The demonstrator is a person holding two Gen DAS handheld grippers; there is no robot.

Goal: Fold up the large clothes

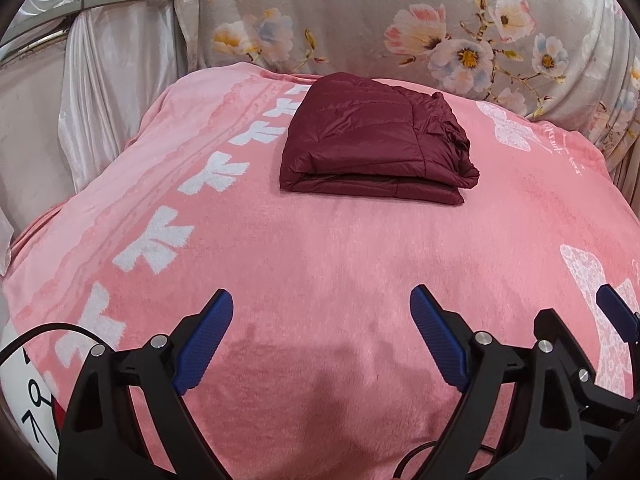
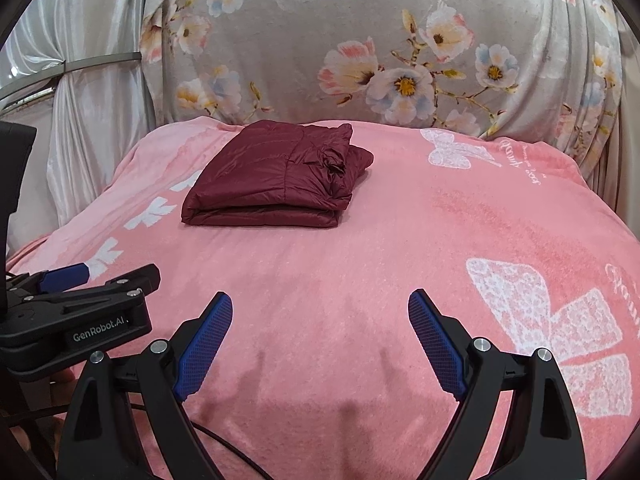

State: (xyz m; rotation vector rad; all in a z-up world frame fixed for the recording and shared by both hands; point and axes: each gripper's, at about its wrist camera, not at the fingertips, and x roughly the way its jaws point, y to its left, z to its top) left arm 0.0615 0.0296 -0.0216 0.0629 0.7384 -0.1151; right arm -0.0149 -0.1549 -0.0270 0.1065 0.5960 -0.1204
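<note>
- Your left gripper (image 1: 322, 336) hangs low over the near part of the pink blanket (image 1: 320, 248), jaws spread wide with nothing between the blue pads (image 1: 206, 344); it is released.
- Your right gripper (image 2: 320, 340) is equally spread and empty, just beside the left one. In the left wrist view its tip (image 1: 618, 312) shows at the right edge, and in the right wrist view the left tool's body (image 2: 76, 316) shows at the left edge.
- The maroon puffer jacket (image 1: 372, 140) lies well apart from both tools, toward the far side of the blanket, near the floral cover (image 1: 360, 20) behind it. It rests flat as a compact, stacked rectangle, with the fold edge facing you and a bunched corner (image 2: 340, 156) on the right.
- Judged from that shape, the folding looks complete or nearly so. Both tools probably sit back and open because nothing remains to be held, unless you choose to tidy the bunched corner.
- The quilted, slippery-looking shell may spring open slightly; the loose right side is the likeliest place.
- Hidden or unclear: the jacket's far edge and underside, its sleeves inside the folds, and whether a hood is tucked in.
- The script printed on the blanket near the butterfly motif (image 2: 456, 150) is too small to read.
- A white curtain (image 1: 104, 80) and a cartoon-printed object (image 1: 28, 392) are cut off at the left edge.
</note>
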